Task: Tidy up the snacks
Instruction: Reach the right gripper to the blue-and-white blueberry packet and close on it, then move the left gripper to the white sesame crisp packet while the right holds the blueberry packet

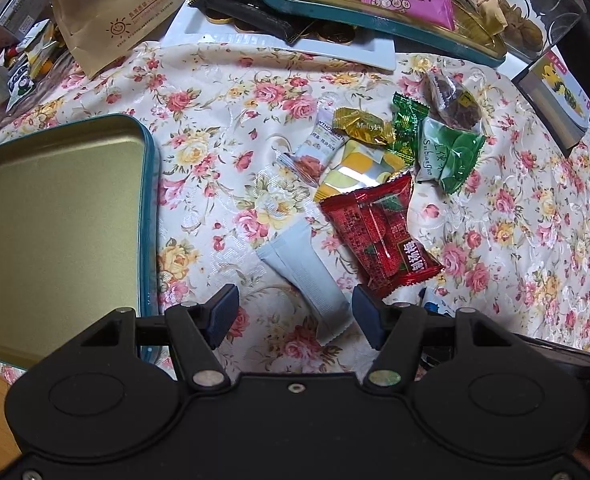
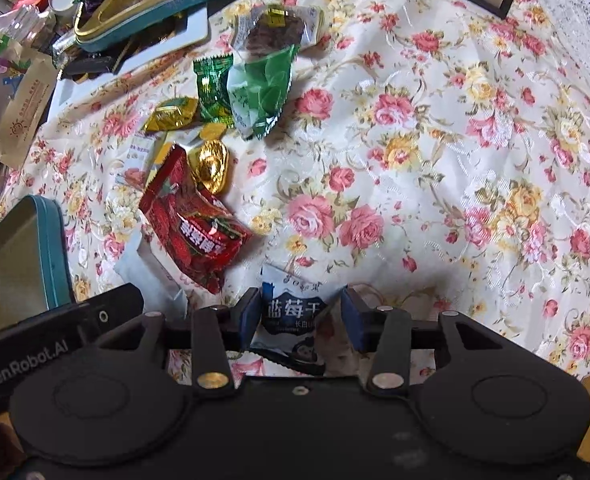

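Snacks lie in a loose cluster on the floral tablecloth (image 1: 495, 240).

Left wrist view: the left gripper (image 1: 295, 314) points down at the cloth with its jaws apart and nothing clamped. A pale grey sachet (image 1: 309, 280) lies flat between the two pads, its near end reaching in between them; neither pad presses on it. A red packet (image 1: 379, 232) lies just right of the sachet. Farther off sit a yellow-and-white packet (image 1: 355, 168), a gold-wrapped candy (image 1: 361, 126), a green candy (image 1: 407, 128), a green-and-white packet (image 1: 451, 152) and a clear packet of dark pieces (image 1: 451, 100). An open teal tin (image 1: 149, 216) with a gold interior stands at the left, apart from the cluster. A second teal tin (image 1: 375, 20) holding more snacks rests at the far edge.

Right wrist view: the right gripper (image 2: 301, 314) points straight down, jaws apart. A blue-and-white packet (image 2: 291, 312) lies between the pads; the left pad is at the packet's edge, the right pad stands clear. A gold ingot candy (image 2: 211, 168) lies beside the red packet (image 2: 195, 224). The open teal tin (image 2: 53, 240) is at the left.
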`<move>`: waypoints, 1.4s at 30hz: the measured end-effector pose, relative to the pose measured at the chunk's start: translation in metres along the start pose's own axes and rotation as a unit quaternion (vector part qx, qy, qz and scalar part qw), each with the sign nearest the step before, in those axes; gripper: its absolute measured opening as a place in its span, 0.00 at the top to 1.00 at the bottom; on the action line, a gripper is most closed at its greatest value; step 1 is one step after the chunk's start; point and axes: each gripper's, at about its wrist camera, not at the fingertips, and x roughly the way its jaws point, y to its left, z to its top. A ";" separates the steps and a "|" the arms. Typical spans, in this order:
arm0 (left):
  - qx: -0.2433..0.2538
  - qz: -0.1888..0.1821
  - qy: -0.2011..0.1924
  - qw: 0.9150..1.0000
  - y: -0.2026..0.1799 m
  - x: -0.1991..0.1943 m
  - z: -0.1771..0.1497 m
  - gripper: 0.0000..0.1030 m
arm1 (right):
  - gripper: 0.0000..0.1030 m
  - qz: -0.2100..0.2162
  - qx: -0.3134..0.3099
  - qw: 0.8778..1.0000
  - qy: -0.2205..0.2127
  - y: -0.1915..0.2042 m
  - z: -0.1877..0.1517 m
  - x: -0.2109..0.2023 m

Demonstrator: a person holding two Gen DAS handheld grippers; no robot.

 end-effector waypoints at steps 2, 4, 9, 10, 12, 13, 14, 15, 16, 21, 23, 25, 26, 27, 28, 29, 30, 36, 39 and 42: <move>-0.002 -0.001 -0.002 1.000 0.000 0.000 0.001 0.37 | 0.54 -0.003 -0.001 1.000 -0.003 0.002 -0.001 0.002; -0.005 -0.001 -0.002 1.000 0.000 0.001 0.002 0.37 | 0.59 -0.008 -0.008 1.000 -0.009 0.004 -0.002 0.001; -0.017 0.003 -0.004 1.000 -0.002 0.007 0.005 0.37 | 0.68 -0.001 -0.010 1.000 -0.025 0.005 0.001 -0.010; -0.019 0.006 -0.004 1.000 -0.002 0.009 0.005 0.37 | 0.69 0.001 -0.008 1.000 -0.030 0.004 0.003 -0.015; -0.017 0.012 -0.002 1.000 -0.005 0.013 0.005 0.37 | 0.69 0.004 -0.004 0.999 -0.042 0.003 0.005 -0.023; -0.013 0.014 0.000 1.000 -0.006 0.016 0.005 0.37 | 0.69 0.006 -0.003 0.999 -0.046 0.003 0.007 -0.027; -0.007 0.019 0.003 1.000 -0.008 0.020 0.005 0.36 | 0.69 0.010 -0.001 0.999 -0.049 0.002 0.007 -0.029; -0.003 0.028 0.003 1.000 -0.008 0.022 0.004 0.36 | 0.69 0.016 0.002 0.999 -0.050 0.002 0.008 -0.032; -0.001 0.038 0.003 0.999 -0.008 0.024 0.003 0.36 | 0.69 0.021 0.004 0.999 -0.050 0.002 0.009 -0.034; -0.011 0.047 0.003 0.999 0.007 0.025 0.001 0.31 | 0.69 0.035 -0.004 0.998 -0.050 0.006 0.006 -0.041; -0.011 0.052 0.003 0.999 0.013 0.023 0.000 0.31 | 0.69 0.039 -0.007 0.998 -0.051 0.008 0.005 -0.043; -0.011 0.064 0.002 0.998 0.019 0.022 -0.003 0.31 | 0.69 0.042 -0.007 0.998 -0.053 0.008 0.003 -0.045; -0.008 0.078 0.004 0.997 0.022 0.022 -0.005 0.32 | 0.69 0.043 -0.006 0.998 -0.054 0.008 0.004 -0.046; -0.004 0.093 0.008 0.996 0.025 0.023 -0.007 0.36 | 0.69 0.043 -0.006 0.998 -0.055 0.008 0.003 -0.046; -0.001 0.097 0.008 0.995 0.028 0.024 -0.009 0.37 | 0.69 0.042 -0.005 0.997 -0.057 0.008 0.003 -0.047; 0.000 0.093 0.014 0.996 0.031 0.026 -0.010 0.38 | 0.69 0.042 -0.004 0.997 -0.058 0.007 0.003 -0.048; -0.003 0.086 0.022 0.996 0.034 0.026 -0.012 0.38 | 0.69 0.041 -0.002 0.997 -0.059 0.007 0.004 -0.048; -0.024 0.028 -0.006 0.999 0.029 0.007 -0.008 0.38 | 0.69 0.043 0.005 0.997 -0.068 0.005 0.005 -0.054; -0.020 0.006 -0.021 1.000 0.013 0.003 0.002 0.35 | 0.69 0.042 0.003 0.996 -0.077 0.006 0.005 -0.058; -0.022 0.030 -0.026 0.999 -0.002 0.012 0.009 0.35 | 0.69 0.041 0.000 0.996 -0.083 0.006 0.006 -0.060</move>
